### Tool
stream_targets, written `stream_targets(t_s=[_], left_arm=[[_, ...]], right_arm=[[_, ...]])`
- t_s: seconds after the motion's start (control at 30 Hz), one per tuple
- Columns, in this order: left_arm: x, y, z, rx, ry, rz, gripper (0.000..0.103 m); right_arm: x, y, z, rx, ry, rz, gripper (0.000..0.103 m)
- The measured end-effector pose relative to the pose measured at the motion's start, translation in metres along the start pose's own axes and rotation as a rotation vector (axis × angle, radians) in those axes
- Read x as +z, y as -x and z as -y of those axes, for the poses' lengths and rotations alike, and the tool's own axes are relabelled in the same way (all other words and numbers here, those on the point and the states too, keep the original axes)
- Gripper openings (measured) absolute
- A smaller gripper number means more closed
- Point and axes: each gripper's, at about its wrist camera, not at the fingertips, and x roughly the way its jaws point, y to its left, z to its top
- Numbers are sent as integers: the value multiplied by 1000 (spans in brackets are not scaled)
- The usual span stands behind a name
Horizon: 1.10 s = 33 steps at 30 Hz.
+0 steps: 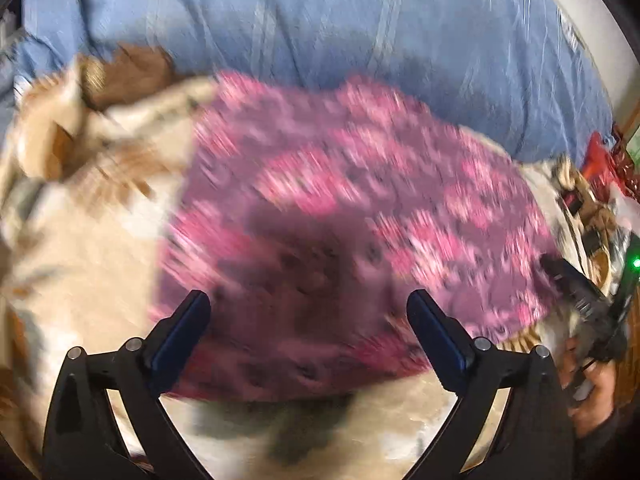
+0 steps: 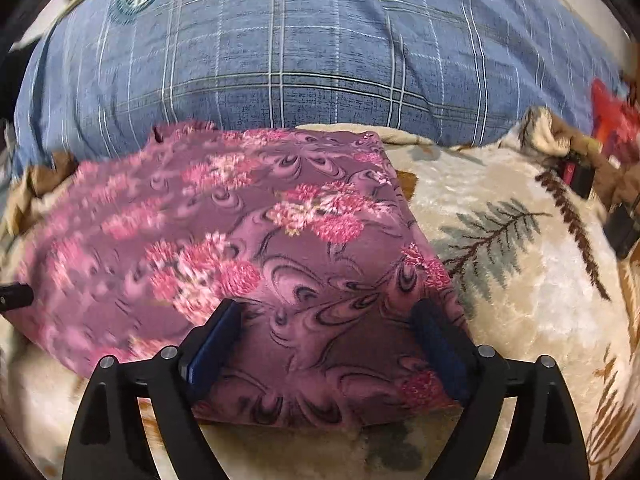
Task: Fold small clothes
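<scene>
Two blue-padded fingers of the left gripper (image 1: 308, 308) stood wide apart in the left wrist view, with nothing between them, over the near part of a purple-and-pink floral garment (image 1: 352, 208). The picture was smeared by motion, so the garment's folds could not be made out. It lay on a cream blanket (image 1: 80, 264) with brown and grey leaf prints, and a blue plaid pillow (image 1: 340, 28) sat behind it. At the right edge the right gripper (image 1: 576, 284) reached the garment's side, held in a hand (image 1: 588, 384).

From the right wrist, the right gripper (image 2: 324, 324) was also spread wide, its fingers over the garment's (image 2: 256, 236) near corner, gripping nothing. Here the cloth looked folded into a rough rectangle, lying flat on the cream blanket (image 2: 520, 264) just in front of the blue plaid pillow (image 2: 300, 52). A red object (image 2: 612, 112) sat blurred at the far right.
</scene>
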Motion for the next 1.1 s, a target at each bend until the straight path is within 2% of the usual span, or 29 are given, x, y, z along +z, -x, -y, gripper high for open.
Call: stream_targets(t_s=[0.1, 0.2, 0.3, 0.37, 0.4, 0.47, 0.5, 0.57, 0.63, 0.67, 0.73, 0.8, 0.83, 0.93, 1.1], left_arm=[[24, 10, -20, 65, 14, 35, 99], [48, 7, -39, 79, 76, 35, 99], [65, -9, -49, 76, 129, 13, 99], [70, -32, -50, 86, 144, -30, 100], [71, -42, -48, 96, 143, -52, 99], [68, -73, -48, 124, 144, -131, 100], [66, -85, -50, 121, 151, -161, 102], [64, -83, -52, 114, 156, -97, 103], [65, -83, -56, 81, 149, -123, 103], [66, -80, -61, 59, 147, -131, 103], [68, -73, -73, 64, 155, -131, 103], [70, -63, -89, 84, 167, -118, 103], [71, -59, -97, 92, 176, -116, 103], [71, -47, -122, 92, 222, -118, 103], [63, -22, -143, 66, 257, -132, 103]], right_arm=[[29, 9, 29, -33, -188, 81, 89], [57, -9, 46, -39, -299, 51, 88], [73, -26, 36, -76, -258, 41, 88], [76, -41, 23, -106, -201, 25, 87], [74, -51, 19, -118, -176, -1, 87], [67, -80, 10, -176, -109, -115, 86], [62, -81, 9, -177, -106, -80, 90], [64, -81, 12, -170, -125, -92, 91], [65, -76, 15, -171, -137, -93, 90], [64, -69, 14, -201, -128, -75, 89], [62, -53, 3, -223, -81, -29, 86], [53, -33, -17, -176, -26, 20, 88], [44, -21, -36, -123, 12, 38, 88], [22, -4, -83, 6, 125, 26, 88], [-36, 20, -194, 220, 420, -27, 88]])
